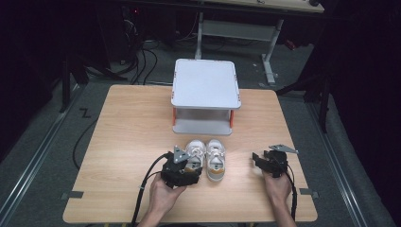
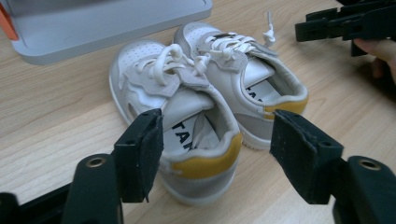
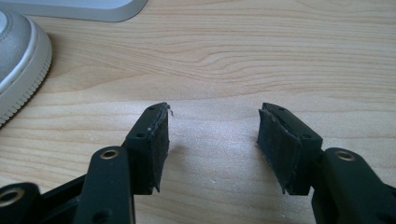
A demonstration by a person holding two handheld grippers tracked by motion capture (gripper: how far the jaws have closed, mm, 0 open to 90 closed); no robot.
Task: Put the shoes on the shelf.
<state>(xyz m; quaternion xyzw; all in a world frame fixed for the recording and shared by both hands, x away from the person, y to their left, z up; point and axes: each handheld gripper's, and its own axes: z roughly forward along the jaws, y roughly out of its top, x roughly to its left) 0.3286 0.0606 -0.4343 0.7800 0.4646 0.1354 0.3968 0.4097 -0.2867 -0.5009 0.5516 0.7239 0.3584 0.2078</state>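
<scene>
White-and-yellow toddler sneakers (image 1: 208, 159) stand paired at frame centre, below the grey shelf (image 1: 205, 84). Left gripper (image 2: 217, 156) jaws apart around one heel; right gripper (image 3: 212, 147) jaws apart, empty. Nothing lifted yet.

Left black two-jaw gripper (image 1: 190, 166) covers the left white-and-yellow toddler sneaker (image 1: 194, 150)'s heel from above; insole lettering (image 2: 187, 136) looks like "TAM", partly cut off.
</scene>
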